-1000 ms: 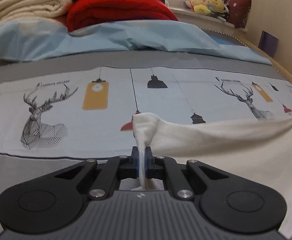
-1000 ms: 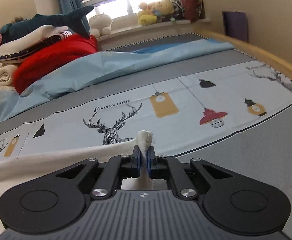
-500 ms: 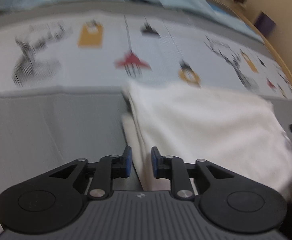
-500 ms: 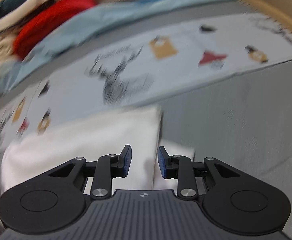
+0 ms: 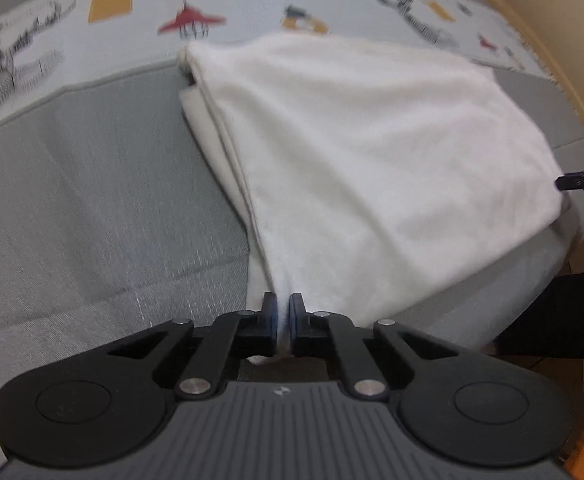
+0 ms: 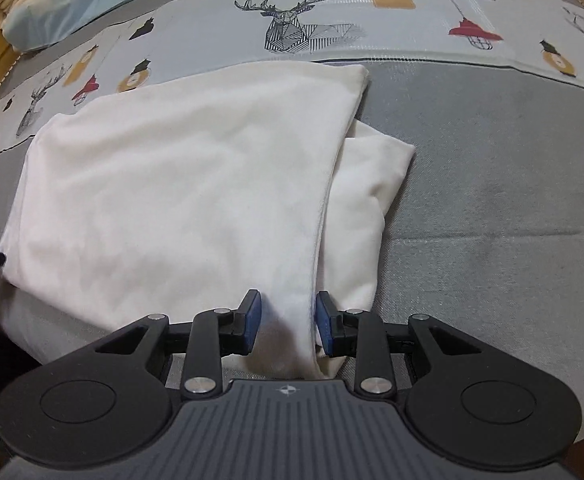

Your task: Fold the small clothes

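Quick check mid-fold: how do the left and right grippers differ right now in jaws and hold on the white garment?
The left gripper has its jaws shut, pinching the near edge of the white garment; the right gripper has its jaws open, gripping nothing. Cloth runs between the left jaws; at the right, the garment's edge merely lies in the gap. Both sit at the garment's near edge on the bed.

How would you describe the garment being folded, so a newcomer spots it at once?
On the bed's grey cover, below the deer-print band, lies a white garment, folded over. It is the only plain white cloth there; the left gripper pinches its near edge, and the right gripper is open around it.
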A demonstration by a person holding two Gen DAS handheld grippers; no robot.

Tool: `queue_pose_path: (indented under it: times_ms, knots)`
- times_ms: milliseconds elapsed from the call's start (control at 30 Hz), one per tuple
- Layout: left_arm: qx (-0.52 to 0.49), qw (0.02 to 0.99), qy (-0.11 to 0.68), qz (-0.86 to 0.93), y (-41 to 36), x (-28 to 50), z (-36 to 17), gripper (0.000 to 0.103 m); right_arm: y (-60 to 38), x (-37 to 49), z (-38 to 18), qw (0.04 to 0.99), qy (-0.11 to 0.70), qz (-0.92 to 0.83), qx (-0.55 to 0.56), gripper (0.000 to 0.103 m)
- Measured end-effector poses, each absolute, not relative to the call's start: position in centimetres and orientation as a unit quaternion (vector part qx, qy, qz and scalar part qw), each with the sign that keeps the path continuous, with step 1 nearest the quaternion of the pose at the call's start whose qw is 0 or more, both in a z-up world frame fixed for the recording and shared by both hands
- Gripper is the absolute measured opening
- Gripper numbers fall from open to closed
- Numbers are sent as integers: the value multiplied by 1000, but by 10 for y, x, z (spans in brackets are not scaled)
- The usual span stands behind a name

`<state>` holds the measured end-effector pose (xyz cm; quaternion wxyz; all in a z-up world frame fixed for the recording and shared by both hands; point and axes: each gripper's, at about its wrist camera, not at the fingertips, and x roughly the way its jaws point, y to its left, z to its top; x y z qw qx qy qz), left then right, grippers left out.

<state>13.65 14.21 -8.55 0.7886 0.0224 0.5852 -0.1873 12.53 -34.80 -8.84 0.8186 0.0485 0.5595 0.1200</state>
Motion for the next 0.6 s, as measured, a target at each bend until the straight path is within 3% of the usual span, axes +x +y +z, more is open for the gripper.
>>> queue_pose_path:
  times_ms: [33, 133, 367, 600]
  knots:
    - [19, 793, 579, -189, 143, 134, -81, 5, -348, 125, -88, 820, 559, 119, 45, 16]
    - [9, 802, 567, -188, 149, 121, -70, 4, -352, 121, -83, 823, 553, 124, 46, 5]
    - [36, 776, 606, -170, 143, 115, -86, 4, -357, 118, -84, 828, 555, 78, 11, 3]
    - [19, 806, 570, -157, 147, 113, -68, 8, -354, 116, -70, 842, 533, 83, 26, 5]
